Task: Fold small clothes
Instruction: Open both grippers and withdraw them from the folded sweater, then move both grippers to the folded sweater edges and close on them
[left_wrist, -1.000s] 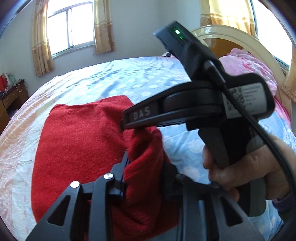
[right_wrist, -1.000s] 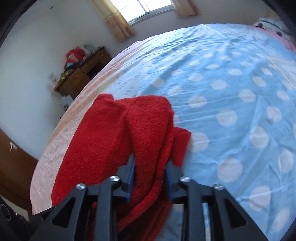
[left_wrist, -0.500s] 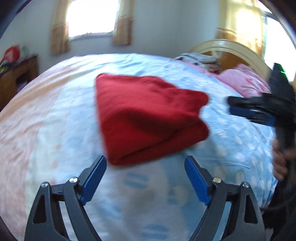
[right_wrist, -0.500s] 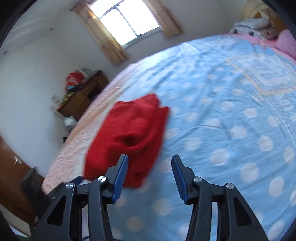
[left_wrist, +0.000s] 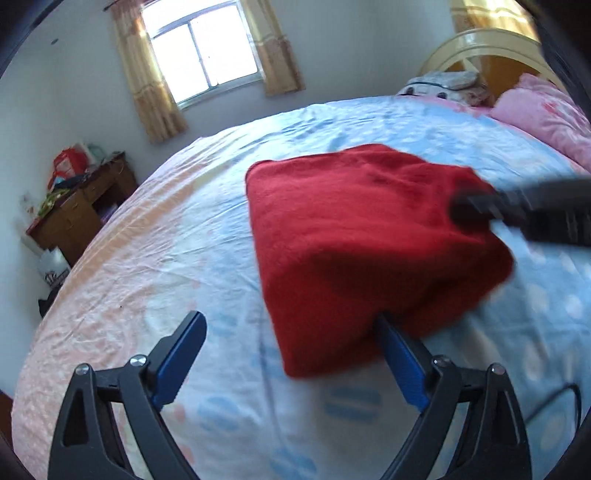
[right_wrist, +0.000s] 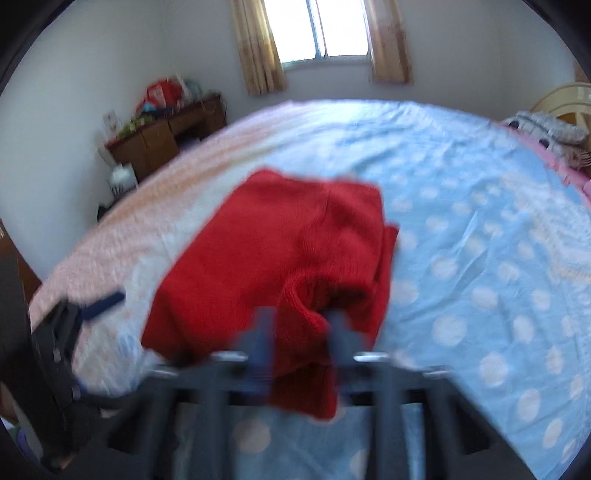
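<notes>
A red knitted sweater (left_wrist: 362, 236) lies folded in a thick block on the dotted blue sheet (left_wrist: 229, 206). My left gripper (left_wrist: 291, 350) hovers at its near corner with the jaws wide and still opening. That corner lies just ahead of the fingers and the pads (left_wrist: 400, 363) do not press it. In the blurred right wrist view my right gripper (right_wrist: 299, 332) is closing on a bunched fold of the sweater (right_wrist: 280, 240), and red knit fills the gap. The right gripper (left_wrist: 476, 208) shows as a dark blur over the sweater's right edge.
The bed's edge runs along the left, with a cluttered wooden desk (left_wrist: 74, 214) and a white bag (left_wrist: 53, 266) beyond it. A pink quilt (left_wrist: 546, 110), a grey bundle (left_wrist: 443, 79) and the cream headboard (left_wrist: 491, 44) stand at the right. My left gripper (right_wrist: 92, 310) shows at the left.
Both grippers let go of the sweater and drew back, leaving it folded on the sheet. The left jaws spread wider; the right gripper came back onto the sweater's edge and narrowed on a fold.
</notes>
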